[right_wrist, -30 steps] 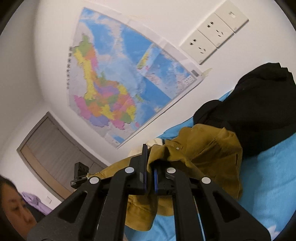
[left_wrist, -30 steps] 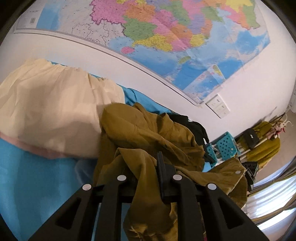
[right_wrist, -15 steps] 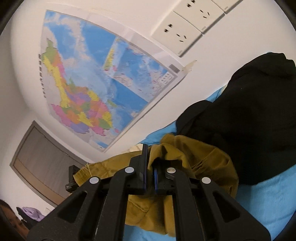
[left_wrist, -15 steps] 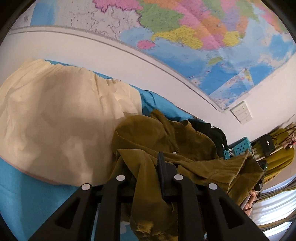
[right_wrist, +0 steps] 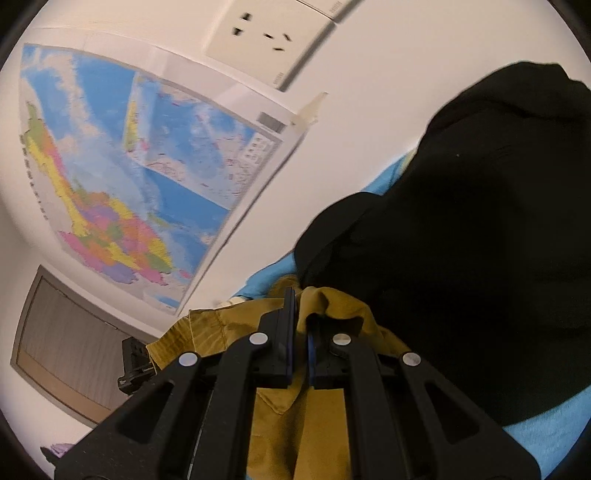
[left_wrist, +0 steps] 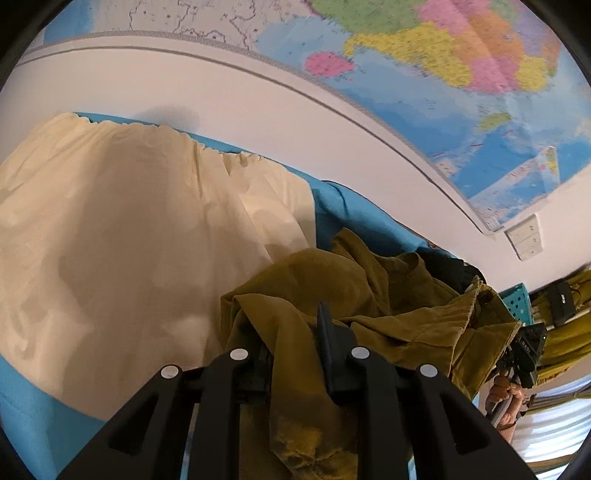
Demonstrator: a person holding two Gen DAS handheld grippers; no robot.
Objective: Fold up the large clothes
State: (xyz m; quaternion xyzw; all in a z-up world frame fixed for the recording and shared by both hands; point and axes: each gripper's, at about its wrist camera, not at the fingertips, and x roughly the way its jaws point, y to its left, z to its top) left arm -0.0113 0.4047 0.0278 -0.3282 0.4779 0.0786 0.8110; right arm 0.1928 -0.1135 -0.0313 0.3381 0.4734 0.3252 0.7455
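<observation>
- Left wrist view: left gripper (left_wrist: 295,354), black fingers (left_wrist: 327,343) with a thick fold of the olive-brown garment (left_wrist: 332,295) hanging between them; the jaws have just been opening a little, and the cloth is still caught between the pads.
- Olive-brown garment: bunched in a heap on the bed, one edge stretched rightward to the other gripper, which a hand (left_wrist: 508,397) holds at the right edge of the view.
- Cream cloth (left_wrist: 129,240): spread flat on the bed to the left of the garment, its right edge just beside the heap, its far edge gathered along the wall.
- Blue bedsheet (left_wrist: 351,214): bare strip between cream cloth and wall, and at the lower left corner.
- Wall map (left_wrist: 443,74): coloured, mounted above the bed; white switch plate (left_wrist: 526,238) below its right corner.
- Turquoise basket (left_wrist: 519,301): partly visible beyond the garment, far right.
- Right wrist view: right gripper (right_wrist: 299,343), fingers clenched tight on a thin edge of the olive-brown garment (right_wrist: 325,306), which drapes below and to both sides.
- Black garment (right_wrist: 461,258): large dark pile on the blue bedsheet (right_wrist: 546,428), right of and touching the olive one.
- Wall socket (right_wrist: 266,33): white, above the wall map (right_wrist: 129,177); grey door (right_wrist: 62,339) at lower left.
</observation>
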